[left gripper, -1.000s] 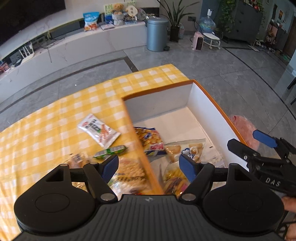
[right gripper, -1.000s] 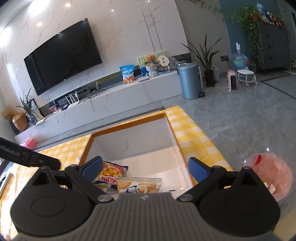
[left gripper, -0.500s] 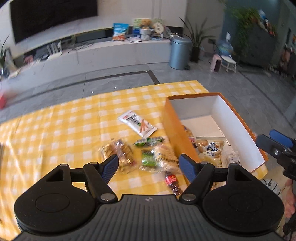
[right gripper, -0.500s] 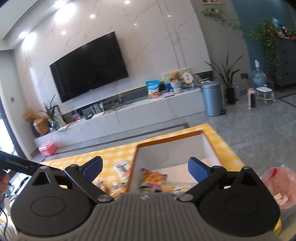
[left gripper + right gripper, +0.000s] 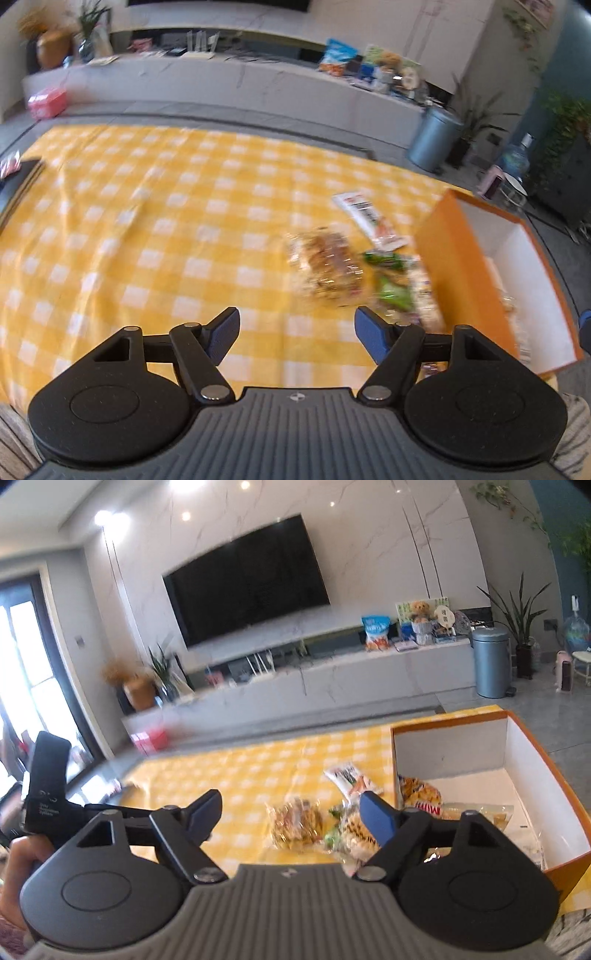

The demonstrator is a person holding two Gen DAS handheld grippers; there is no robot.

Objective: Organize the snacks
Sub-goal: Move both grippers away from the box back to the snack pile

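An orange box (image 5: 454, 266) with white inside stands at the right end of a yellow checked tablecloth (image 5: 147, 229); it also shows in the right wrist view (image 5: 532, 760) and holds several snack packs (image 5: 421, 797). Loose snacks lie left of it: a clear bag of brown pastries (image 5: 325, 266) (image 5: 295, 821), a white-and-red packet (image 5: 369, 218) (image 5: 349, 777), a green-wrapped one (image 5: 384, 258) and a clear pack (image 5: 354, 830). My left gripper (image 5: 295, 334) is open and empty, above the cloth near its front edge. My right gripper (image 5: 291, 814) is open and empty, back from the snacks.
A dark flat object (image 5: 22, 181) lies at the cloth's far left edge. Beyond the table are a grey floor, a long white TV bench (image 5: 332, 679) with a TV above it, a grey bin (image 5: 491, 661) and plants. The left gripper's handle (image 5: 48, 775) shows at the right wrist view's left.
Both grippers have pulled back and swung left, away from over the box. The loose snacks and open cloth now fill the views. Both stay open and empty.
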